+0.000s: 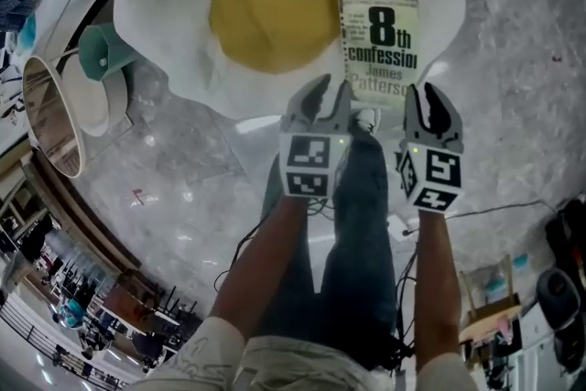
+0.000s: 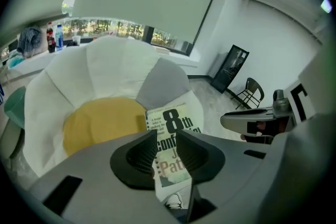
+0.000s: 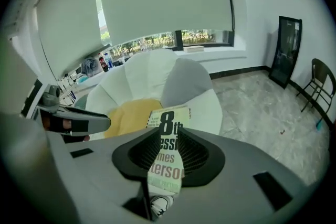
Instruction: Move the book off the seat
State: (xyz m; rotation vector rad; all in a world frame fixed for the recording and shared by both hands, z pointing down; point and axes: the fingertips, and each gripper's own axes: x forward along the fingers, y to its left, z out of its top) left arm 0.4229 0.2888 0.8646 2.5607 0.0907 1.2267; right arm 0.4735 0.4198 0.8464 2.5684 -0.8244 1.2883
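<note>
A pale paperback book (image 1: 380, 50) lies flat on a white petal of the flower-shaped seat (image 1: 165, 14), just right of its yellow centre cushion (image 1: 275, 5). My left gripper (image 1: 331, 92) hovers near the book's lower left corner, and my right gripper (image 1: 424, 94) hovers at its lower right. Neither touches it. In the left gripper view the book (image 2: 170, 123) shows through the gap of the gripper (image 2: 166, 144), whose jaws stand apart and empty. The right gripper view frames the book (image 3: 169, 118) the same way, beyond the open, empty gripper (image 3: 169, 152).
The seat stands on a marbled floor (image 1: 513, 32). A round wood-rimmed mirror (image 1: 50, 114) and a teal object (image 1: 101, 50) sit to its left. The person's legs and a shoe (image 1: 366, 119) are below the seat's front edge. A folding chair (image 2: 252, 93) and a dark panel (image 2: 231, 68) stand by the wall.
</note>
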